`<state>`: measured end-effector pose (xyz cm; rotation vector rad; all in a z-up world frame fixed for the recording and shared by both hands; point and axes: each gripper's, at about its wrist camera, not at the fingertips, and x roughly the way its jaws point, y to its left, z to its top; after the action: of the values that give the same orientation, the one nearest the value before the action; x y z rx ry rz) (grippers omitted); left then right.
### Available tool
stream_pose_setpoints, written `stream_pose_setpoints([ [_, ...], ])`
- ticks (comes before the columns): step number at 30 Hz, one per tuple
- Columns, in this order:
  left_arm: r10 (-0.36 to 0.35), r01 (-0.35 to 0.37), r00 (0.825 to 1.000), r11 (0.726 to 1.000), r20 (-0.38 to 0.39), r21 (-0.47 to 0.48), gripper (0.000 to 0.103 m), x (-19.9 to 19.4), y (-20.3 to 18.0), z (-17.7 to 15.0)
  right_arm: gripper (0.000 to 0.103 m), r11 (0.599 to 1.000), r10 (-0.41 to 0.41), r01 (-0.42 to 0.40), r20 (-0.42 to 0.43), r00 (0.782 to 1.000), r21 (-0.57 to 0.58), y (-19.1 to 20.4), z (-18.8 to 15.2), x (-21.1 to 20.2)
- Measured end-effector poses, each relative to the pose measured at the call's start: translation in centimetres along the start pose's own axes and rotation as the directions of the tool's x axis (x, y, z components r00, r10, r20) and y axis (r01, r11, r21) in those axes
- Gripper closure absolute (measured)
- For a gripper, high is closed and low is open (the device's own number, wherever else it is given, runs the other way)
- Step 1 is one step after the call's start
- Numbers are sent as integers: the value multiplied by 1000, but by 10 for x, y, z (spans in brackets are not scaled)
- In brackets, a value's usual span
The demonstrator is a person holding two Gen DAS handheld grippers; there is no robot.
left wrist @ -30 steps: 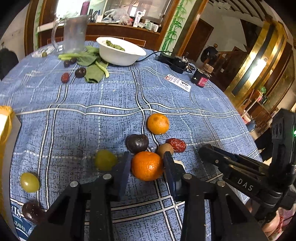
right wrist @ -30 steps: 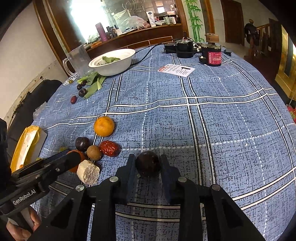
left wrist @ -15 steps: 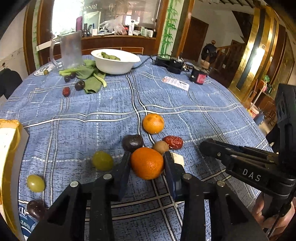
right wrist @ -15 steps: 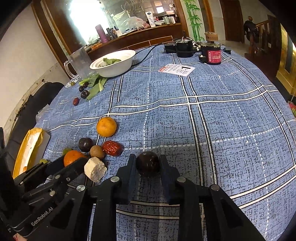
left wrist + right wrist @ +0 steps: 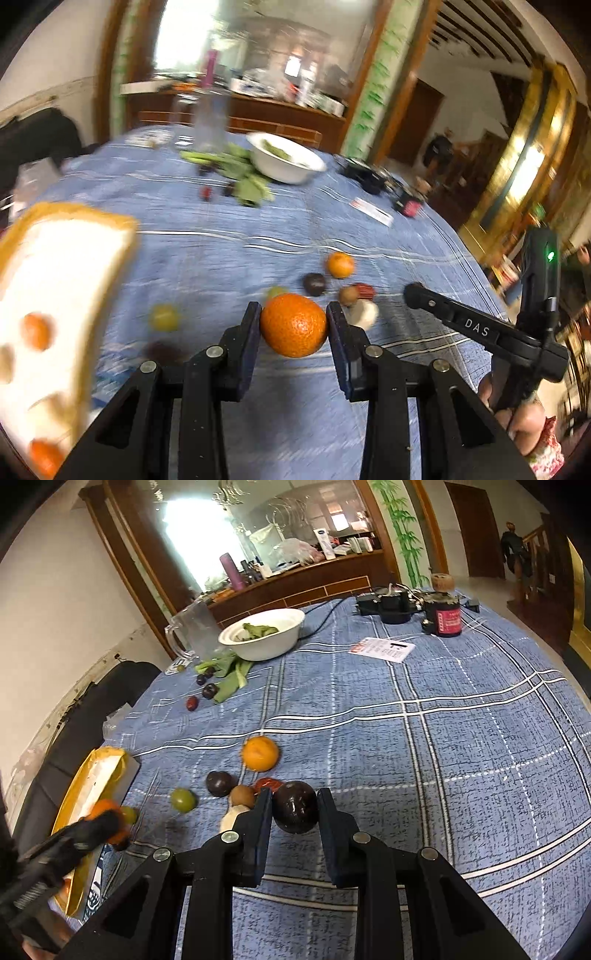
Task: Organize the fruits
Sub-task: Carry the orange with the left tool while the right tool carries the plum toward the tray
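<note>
Black tool (image 5: 293, 325), silver screws, "DAS" marking, green light, floral sleeve (image 5: 546, 448)

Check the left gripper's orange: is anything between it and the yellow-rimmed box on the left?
Nothing visible blocks it. The left gripper holds the orange clear of the tablecloth; the box lies open to its left. The green grapes lie on the cloth, below the carried fruit.

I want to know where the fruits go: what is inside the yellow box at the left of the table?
In the yellow box, the blurred left wrist view shows two orange fruits on a white lining. Its near part is cut off by the frame.
</note>
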<state>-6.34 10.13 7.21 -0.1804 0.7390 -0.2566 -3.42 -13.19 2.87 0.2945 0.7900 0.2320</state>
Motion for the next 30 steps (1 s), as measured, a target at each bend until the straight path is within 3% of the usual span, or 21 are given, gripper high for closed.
stream_pose_setpoints([
  [4, 116, -114, 992, 992, 51, -55, 68, -43, 44, -7, 77, 998, 51, -49, -60, 997, 43, 10, -8, 4],
  [7, 242, -235, 967, 968, 75, -85, 68, -69, 78, -10, 77, 998, 59, -58, -54, 997, 19, 30, -16, -4],
  [15, 355, -335, 933, 917, 64, -216, 68, -91, 150, -19, 76, 980, 158, -169, -103, 982, -105, 126, -27, -3],
  [23, 357, -334, 934, 895, 25, -297, 68, -98, 194, -35, 76, 935, 225, -269, -202, 953, -231, 227, -38, 34],
  [30, 303, -294, 953, 902, -23, -316, 68, -91, 204, -41, 76, 906, 208, -293, -282, 937, -305, 285, -47, 83],
])
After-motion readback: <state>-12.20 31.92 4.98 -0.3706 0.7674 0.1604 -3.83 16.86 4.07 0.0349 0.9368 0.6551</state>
